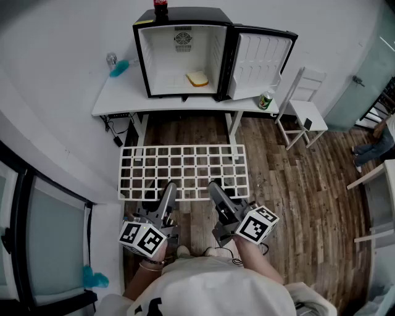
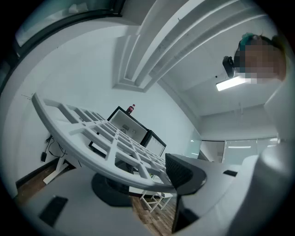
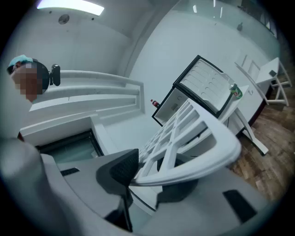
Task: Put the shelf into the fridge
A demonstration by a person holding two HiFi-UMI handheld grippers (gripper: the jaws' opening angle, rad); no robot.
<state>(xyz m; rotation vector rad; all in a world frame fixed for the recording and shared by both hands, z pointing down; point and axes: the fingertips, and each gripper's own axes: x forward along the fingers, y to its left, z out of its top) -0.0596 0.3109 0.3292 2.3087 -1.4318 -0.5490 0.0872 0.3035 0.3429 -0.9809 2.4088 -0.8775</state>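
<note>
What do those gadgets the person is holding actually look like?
Each is a grey handheld tool: the left gripper and right gripper have two long grey fingers with dark textured pads, and each carries a white cube printed with black square markers. The person wears a white top.

I am looking at a white grid shelf, a black fridge showing white inside, a white table and a brown wood-grain floor.

table: white | chair: white, right of table | green bottle: table's right end
</note>
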